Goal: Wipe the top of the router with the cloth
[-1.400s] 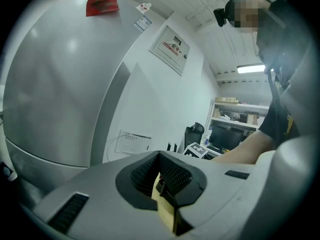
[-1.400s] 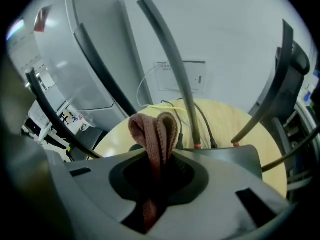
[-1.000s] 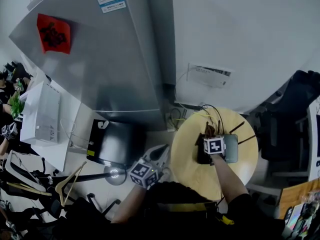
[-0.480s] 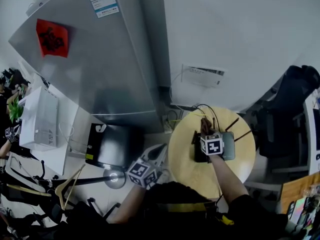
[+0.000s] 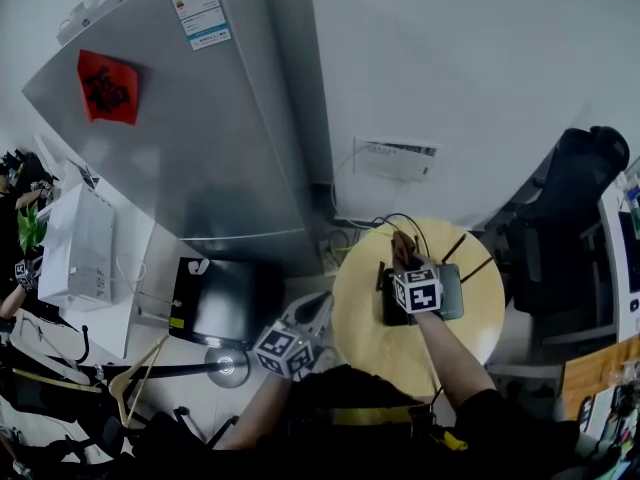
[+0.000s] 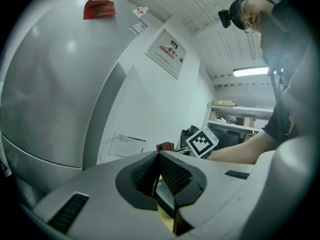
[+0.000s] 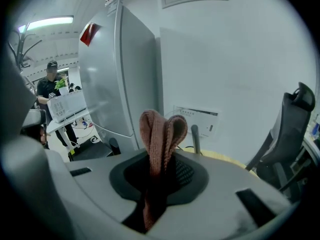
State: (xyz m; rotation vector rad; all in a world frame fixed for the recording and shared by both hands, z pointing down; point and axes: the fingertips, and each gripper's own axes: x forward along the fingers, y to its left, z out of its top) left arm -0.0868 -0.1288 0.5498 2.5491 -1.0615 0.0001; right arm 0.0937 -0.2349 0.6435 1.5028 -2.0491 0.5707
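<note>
Beyond both pairs of jaws rises the tall grey fridge [image 5: 200,118], off to the left of the right pair. The round wooden table [image 5: 370,338] lies beneath the right jaws and off to the right of the left pair. The dark, flat router [image 5: 450,293] sits on it directly under the right gripper [image 7: 159,169], with one grey antenna [image 7: 195,139] standing just past those jaws on their right. The wipe looks to be under way, since the cloth is over the router's top. How much of that top has been covered, and whether the cloth presses on it, cannot be told, so most of the passes should be counted as left to do. The cloth [image 7: 159,134] is a reddish-brown knit, folded into a thick double loop that sticks out ahead of the right jaws, which pinch it tight at its middle. The left gripper [image 6: 159,184] hangs off the table's edge, its jaws pressed together on nothing
</note>
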